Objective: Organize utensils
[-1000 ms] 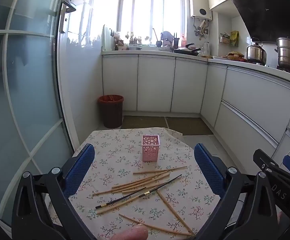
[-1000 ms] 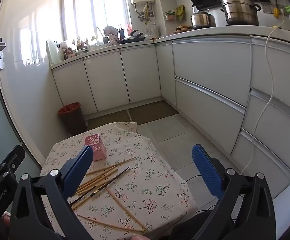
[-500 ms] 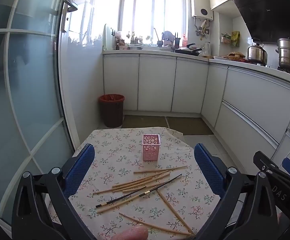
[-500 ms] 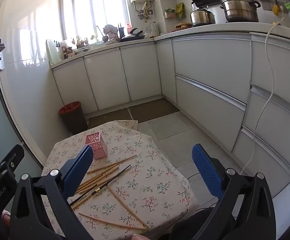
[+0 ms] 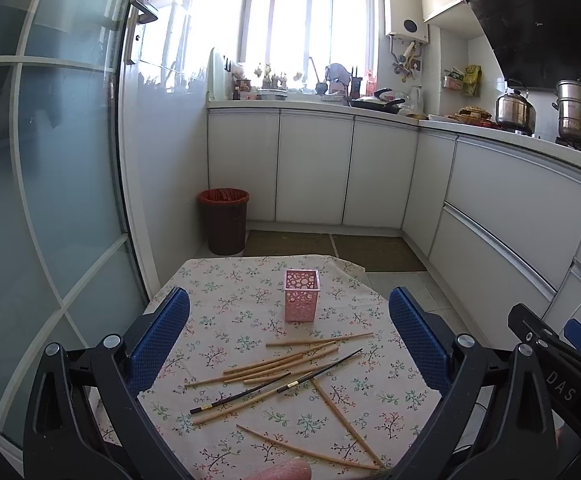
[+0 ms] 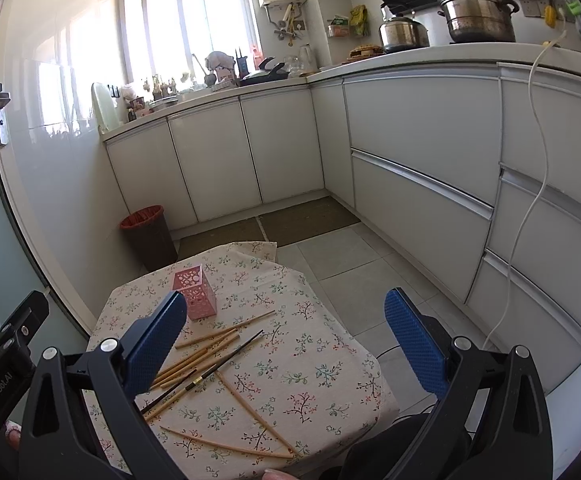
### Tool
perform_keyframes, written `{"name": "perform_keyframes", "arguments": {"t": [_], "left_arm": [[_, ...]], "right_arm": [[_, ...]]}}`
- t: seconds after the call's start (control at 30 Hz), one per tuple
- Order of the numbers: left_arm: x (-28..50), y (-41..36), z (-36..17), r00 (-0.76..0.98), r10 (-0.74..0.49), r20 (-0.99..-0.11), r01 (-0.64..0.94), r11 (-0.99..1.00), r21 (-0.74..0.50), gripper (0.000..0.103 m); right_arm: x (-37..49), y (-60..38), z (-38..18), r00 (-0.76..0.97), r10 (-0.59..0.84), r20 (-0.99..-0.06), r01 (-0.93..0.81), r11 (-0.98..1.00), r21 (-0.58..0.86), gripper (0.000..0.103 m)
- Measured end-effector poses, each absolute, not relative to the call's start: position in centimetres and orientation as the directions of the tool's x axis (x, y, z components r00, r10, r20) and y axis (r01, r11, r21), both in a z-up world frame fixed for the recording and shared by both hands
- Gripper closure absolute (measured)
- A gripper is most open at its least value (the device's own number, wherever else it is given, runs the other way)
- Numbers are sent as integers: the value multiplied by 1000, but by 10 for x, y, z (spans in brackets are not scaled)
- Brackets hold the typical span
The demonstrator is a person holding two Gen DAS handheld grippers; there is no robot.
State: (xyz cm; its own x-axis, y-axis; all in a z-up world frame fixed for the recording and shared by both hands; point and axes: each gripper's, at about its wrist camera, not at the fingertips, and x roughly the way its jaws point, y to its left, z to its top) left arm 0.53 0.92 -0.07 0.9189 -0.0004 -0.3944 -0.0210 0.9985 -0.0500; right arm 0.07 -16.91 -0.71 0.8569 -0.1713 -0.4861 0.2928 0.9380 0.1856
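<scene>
Barely shifted from a second ago, the left hand-held gripper (image 5: 288,336) and right hand-held gripper (image 6: 286,336) hover released and empty above the desk (image 5: 226,280), so sorting has likely not begun. Loose chopsticks (image 5: 282,368) lie scattered at 6 o'clock on the floral cloth; the pink holder (image 5: 301,295) stands empty-looking toward 12. Beyond, a bin (image 5: 224,220), white cabinets and a sunlit window.

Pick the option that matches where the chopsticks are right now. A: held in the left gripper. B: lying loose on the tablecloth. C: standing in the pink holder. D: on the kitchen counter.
B: the chopsticks lie scattered flat on the floral tablecloth, in front of the pink holder, and both grippers are open and empty.
</scene>
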Motion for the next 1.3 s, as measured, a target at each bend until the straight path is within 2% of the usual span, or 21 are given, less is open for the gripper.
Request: {"name": "perform_keyframes", "arguments": {"t": [1.3], "left_arm": [[-5,2,4,919,10,-394,-21,999,-25,7]], "right_arm": [[0,-172,-4,852,-157,-500,285,939,191,7]]}}
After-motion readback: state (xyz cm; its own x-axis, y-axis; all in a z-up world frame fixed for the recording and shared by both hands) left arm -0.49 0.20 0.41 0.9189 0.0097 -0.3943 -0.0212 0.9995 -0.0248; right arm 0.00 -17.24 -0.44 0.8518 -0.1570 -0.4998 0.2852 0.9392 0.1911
